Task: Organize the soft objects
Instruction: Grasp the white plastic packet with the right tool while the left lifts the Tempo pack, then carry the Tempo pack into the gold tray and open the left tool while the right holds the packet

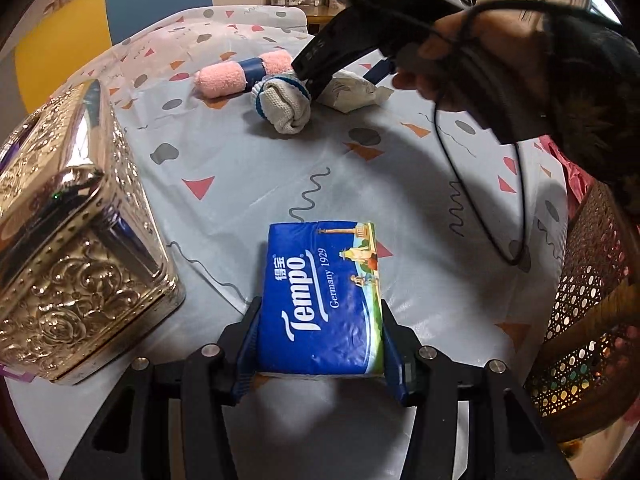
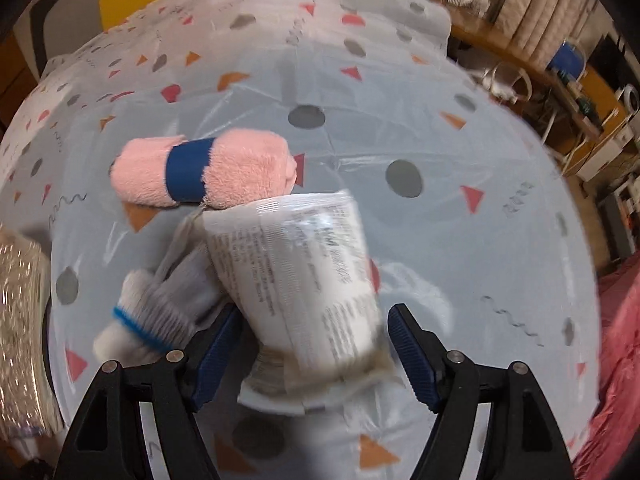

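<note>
Your left gripper (image 1: 320, 344) has the tissue pack (image 1: 322, 296) pinched between its pads, near end clamped, far end jutting out above the table (image 1: 240, 168). Beside it, at the table's left edge, stands the embossed metal box (image 1: 76, 248), probably where the soft things go. Whether it is open I can't tell; only its side and a shiny top show.

Over to your right gripper (image 2: 314, 350): jaws spread, straddling the white packet (image 2: 304, 280), which lies near the middle of the table. The right pad stands clear of it; the left is at its edge, contact unclear. Nothing is gripped there yet.

To do this well, settle lower so the pads sit level with the packet's body, not its crinkly end seam, then close slowly; the film looks slippery. Watch the rolled sock (image 2: 160, 316) just beside your left pad: it lies against the packet and could get nipped in with it. The pink towel roll (image 2: 204, 170) touches the packet's far end, so lift straight up.

The right view is smeared, so the packet's print is unreadable and its near end blurs away between the fingers.
</note>
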